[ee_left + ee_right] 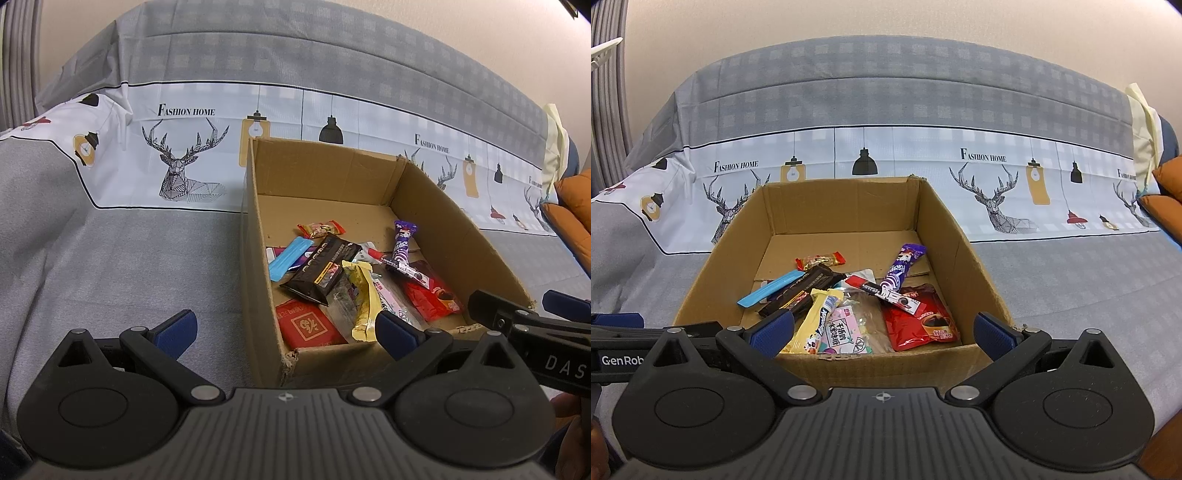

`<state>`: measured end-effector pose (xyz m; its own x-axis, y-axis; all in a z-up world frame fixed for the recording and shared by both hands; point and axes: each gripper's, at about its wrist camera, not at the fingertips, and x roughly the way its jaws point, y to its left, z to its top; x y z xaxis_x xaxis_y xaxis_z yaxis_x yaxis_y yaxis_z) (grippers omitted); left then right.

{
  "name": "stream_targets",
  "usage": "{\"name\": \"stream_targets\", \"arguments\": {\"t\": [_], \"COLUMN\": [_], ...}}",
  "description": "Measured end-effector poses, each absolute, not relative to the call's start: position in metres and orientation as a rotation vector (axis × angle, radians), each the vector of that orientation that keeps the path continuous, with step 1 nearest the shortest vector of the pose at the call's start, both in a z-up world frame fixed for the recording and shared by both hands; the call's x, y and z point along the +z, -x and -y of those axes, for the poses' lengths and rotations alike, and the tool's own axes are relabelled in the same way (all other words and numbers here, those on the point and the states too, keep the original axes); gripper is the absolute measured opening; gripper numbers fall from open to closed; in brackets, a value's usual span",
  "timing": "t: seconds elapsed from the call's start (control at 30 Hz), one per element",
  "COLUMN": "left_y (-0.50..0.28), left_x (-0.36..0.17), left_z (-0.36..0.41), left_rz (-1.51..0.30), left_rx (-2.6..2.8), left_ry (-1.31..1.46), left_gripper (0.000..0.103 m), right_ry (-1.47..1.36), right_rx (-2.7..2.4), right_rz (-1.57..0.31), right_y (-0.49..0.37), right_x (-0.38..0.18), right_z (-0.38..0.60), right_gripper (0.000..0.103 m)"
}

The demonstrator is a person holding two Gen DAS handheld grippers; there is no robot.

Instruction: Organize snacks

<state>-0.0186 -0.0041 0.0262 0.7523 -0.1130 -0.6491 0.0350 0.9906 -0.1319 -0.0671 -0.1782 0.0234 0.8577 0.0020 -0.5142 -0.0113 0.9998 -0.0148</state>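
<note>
An open cardboard box [458,221] [975,269] rests on a grey printed cloth. Inside lie several snack packets: a black bar [321,266] [801,291], a purple stick [402,240] [903,267], a red coffee sachet [432,295] [919,321], a yellow bar [364,299] [816,317], a blue wrapper [288,256] [768,291] and a red square packet [308,325]. My left gripper [284,330] is open, straddling the box's near left corner. My right gripper [882,330] is open at the box's near wall, holding nothing. The right gripper's fingers [517,314] show beside the box in the left wrist view.
The cloth [110,240] [1071,266] with deer and lamp prints covers the whole surface and drapes up at the back. An orange cushion [576,214] [1167,195] sits at the far right. A pale wall stands behind.
</note>
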Motion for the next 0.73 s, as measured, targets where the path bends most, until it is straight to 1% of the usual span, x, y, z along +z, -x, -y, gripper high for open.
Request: {"name": "stream_targets", "arguments": {"t": [0.73], "left_y": [0.0164], "left_x": [0.0260], "left_z": [0.0067], "left_rz": [-0.714], "left_rx": [-0.083], "left_ry": [0.105], "left_gripper": [0.102], "right_ry": [0.000], "right_rx": [-0.014], "right_rz": [-0.559], "right_y": [0.0684], "right_x": [0.0231], "right_z": [0.1754], "right_gripper": [0.103]}}
